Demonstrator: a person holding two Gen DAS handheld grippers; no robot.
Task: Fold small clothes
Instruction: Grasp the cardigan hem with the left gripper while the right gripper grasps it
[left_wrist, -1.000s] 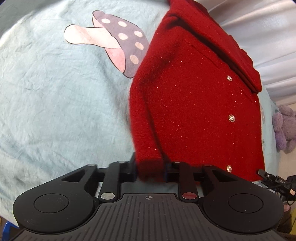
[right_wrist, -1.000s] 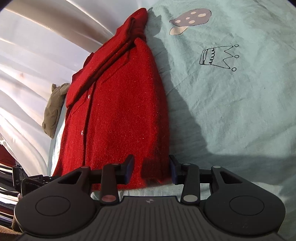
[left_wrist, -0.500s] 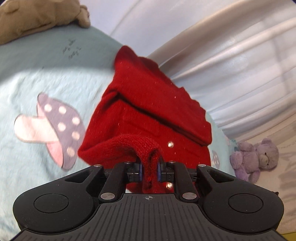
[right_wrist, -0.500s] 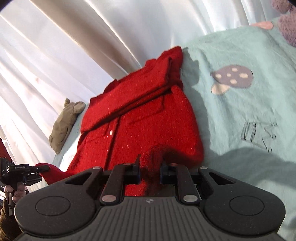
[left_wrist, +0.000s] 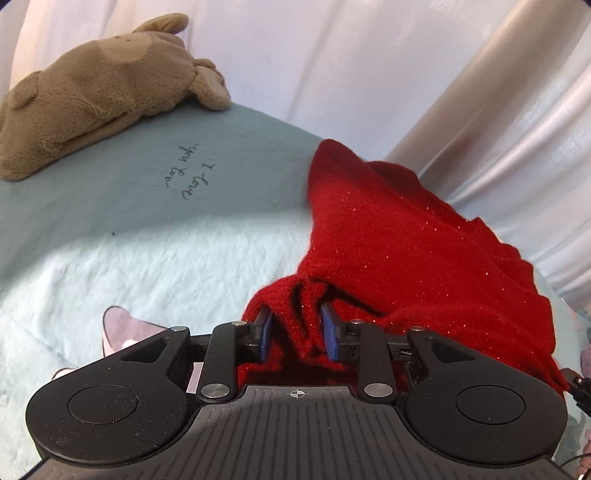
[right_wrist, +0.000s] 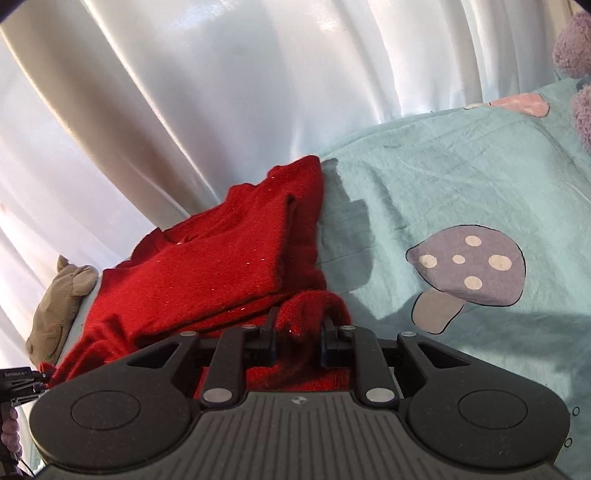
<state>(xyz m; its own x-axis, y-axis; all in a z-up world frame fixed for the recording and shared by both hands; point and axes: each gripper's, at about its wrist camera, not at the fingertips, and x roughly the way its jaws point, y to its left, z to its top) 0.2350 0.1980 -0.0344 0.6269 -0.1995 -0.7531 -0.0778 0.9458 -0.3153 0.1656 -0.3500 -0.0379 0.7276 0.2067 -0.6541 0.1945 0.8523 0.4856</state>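
A red knitted cardigan (left_wrist: 406, 251) lies on the pale green sheet (left_wrist: 147, 258), its lower hem folded up over its body towards the curtain. My left gripper (left_wrist: 298, 332) is opening; a fold of the hem hangs loosely between its blue pads (left_wrist: 266, 334) with gaps either side. In the right wrist view the cardigan (right_wrist: 207, 273) is doubled over. My right gripper (right_wrist: 298, 332) is also opening, but a bunched lump of hem still fills the space between its fingers and touches both.
A brown plush toy (left_wrist: 92, 85) lies at the sheet's far left, also the plush (right_wrist: 55, 306) by the curtain. White curtains (right_wrist: 221, 92) hang just behind the cardigan. A purple plush (right_wrist: 576, 44) sits far right. A mushroom print (right_wrist: 469, 266) marks the bare sheet (right_wrist: 443, 184).
Both grippers closed on the cardigan's hem, lifted it and carried it forward over the body towards the collar. Their jaws now stand wider than half a second ago.
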